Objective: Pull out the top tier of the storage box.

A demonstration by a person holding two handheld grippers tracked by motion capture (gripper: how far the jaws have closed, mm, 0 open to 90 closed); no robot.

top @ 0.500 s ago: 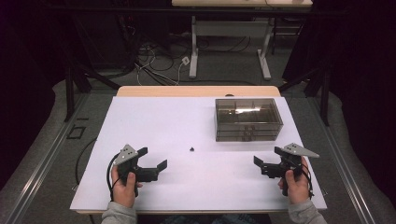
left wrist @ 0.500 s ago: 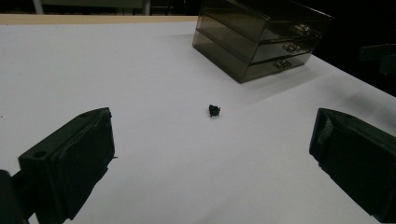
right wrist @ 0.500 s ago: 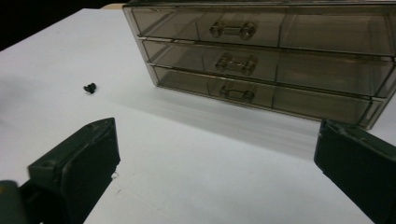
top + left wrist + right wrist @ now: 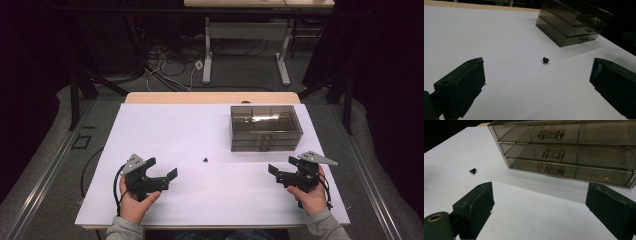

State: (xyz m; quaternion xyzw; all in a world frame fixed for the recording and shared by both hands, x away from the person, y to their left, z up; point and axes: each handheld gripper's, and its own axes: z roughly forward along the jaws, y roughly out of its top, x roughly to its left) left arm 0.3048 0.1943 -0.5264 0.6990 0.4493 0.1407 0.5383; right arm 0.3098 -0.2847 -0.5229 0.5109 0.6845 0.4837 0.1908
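You are holding the left claw over the near left part of the white worktop, its jaws standing wide apart with nothing between them. You are holding the right claw over the near right part, and its jaws are gaping wide too, gripping nothing. Both claws are pointing inward, toward the middle of the worktop.

Between them, a little farther from you, a small black object is lying on the bare white surface, well apart from both claws; it is too small to tell what it is. In the left gripper view it is sitting ahead of your open jaws, at; in the right gripper view it is lying off to the left, at.

At the far right, a smoky clear drawer box is standing on the worktop, just beyond your right claw. In the right gripper view its three stacked drawers are facing you, all pushed in, each with a small handle.
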